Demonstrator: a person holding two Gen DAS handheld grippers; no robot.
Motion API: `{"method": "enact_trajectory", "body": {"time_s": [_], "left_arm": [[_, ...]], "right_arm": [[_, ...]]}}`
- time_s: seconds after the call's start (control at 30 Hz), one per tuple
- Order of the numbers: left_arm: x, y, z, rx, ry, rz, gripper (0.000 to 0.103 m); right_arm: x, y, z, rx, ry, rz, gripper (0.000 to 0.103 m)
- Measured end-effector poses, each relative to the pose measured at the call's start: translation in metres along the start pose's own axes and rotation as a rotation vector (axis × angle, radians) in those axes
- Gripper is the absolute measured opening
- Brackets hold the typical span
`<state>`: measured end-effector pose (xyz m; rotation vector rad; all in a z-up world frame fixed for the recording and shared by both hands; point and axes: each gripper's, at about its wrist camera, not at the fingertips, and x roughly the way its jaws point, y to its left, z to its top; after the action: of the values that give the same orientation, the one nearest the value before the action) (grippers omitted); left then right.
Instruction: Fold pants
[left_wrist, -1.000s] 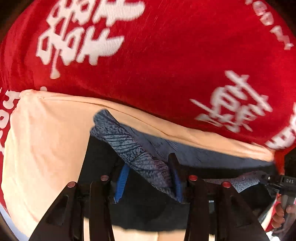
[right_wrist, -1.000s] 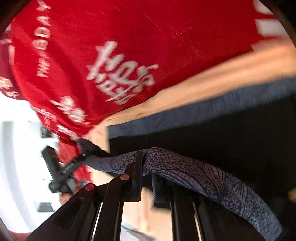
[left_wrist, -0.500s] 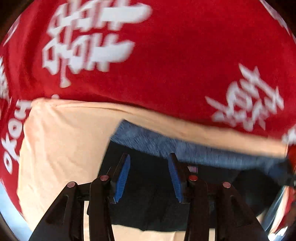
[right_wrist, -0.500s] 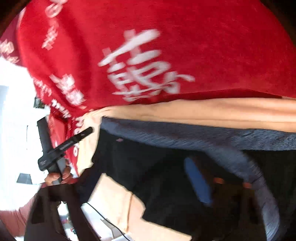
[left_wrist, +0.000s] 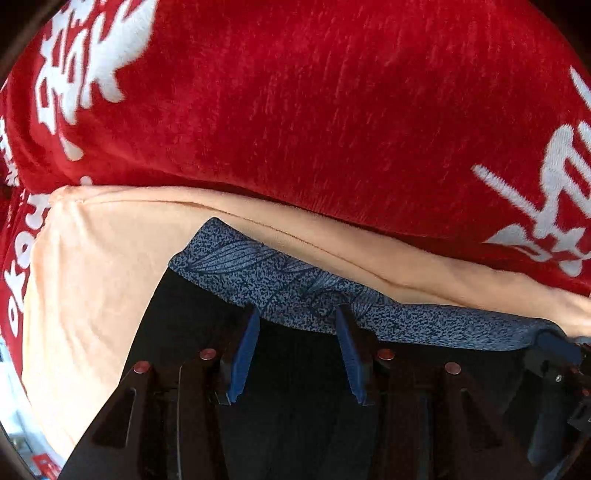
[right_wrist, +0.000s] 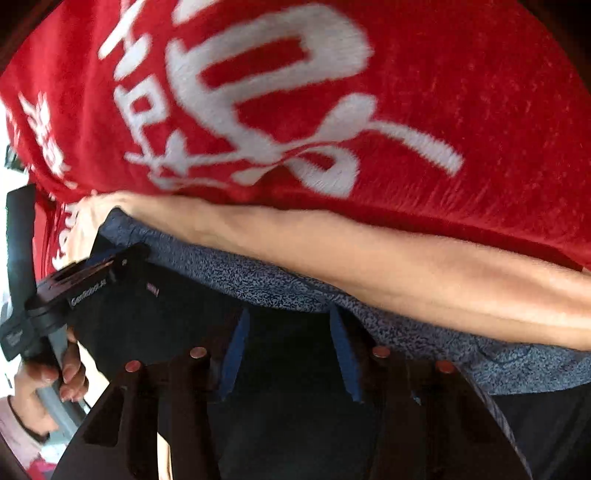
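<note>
The black pants (left_wrist: 303, 369) lie flat with a blue-grey patterned waistband (left_wrist: 280, 288) along their far edge. They rest on a peach cloth (left_wrist: 92, 280). My left gripper (left_wrist: 295, 317) is open and empty, its blue-padded fingers just over the waistband. In the right wrist view the pants (right_wrist: 177, 325) and waistband (right_wrist: 258, 280) show again. My right gripper (right_wrist: 288, 314) is open and empty, fingers above the waistband. The left gripper also shows at the left of the right wrist view (right_wrist: 122, 258), with a hand on its handle.
A red cloth with white lettering (left_wrist: 295, 110) covers the surface beyond the peach cloth, and shows in the right wrist view (right_wrist: 406, 110). The right gripper's body (left_wrist: 561, 369) sits at the right edge of the left wrist view.
Both grippers held the waistband a second ago and have let it go. The waistband now lies flat on the pants, and both grippers hover open just above it.
</note>
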<state>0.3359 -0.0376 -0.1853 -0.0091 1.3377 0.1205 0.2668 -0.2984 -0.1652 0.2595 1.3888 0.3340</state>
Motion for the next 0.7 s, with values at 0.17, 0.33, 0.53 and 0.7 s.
{"method": "enact_trajectory", "body": {"time_s": [0.17, 0.33, 0.53, 0.7], "left_arm": [[-0.038, -0.009, -0.025, 0.061, -0.01, -0.002, 0.045], [-0.073, -0.028, -0.079, 0.204, 0.007, 0.046, 0.045], [-0.088, -0.057, -0.152, 0.304, 0.088, -0.03, 0.045], [-0.109, -0.112, -0.194, 0.406, 0.091, -0.114, 0.045]], "right_arm": [[-0.041, -0.015, -0.014, 0.067, -0.008, 0.151, 0.064], [-0.105, -0.03, -0.073, 0.067, -0.072, 0.192, 0.065], [-0.165, -0.064, -0.161, 0.183, -0.138, 0.083, 0.065], [-0.184, -0.092, -0.238, 0.32, -0.133, -0.016, 0.065]]}}
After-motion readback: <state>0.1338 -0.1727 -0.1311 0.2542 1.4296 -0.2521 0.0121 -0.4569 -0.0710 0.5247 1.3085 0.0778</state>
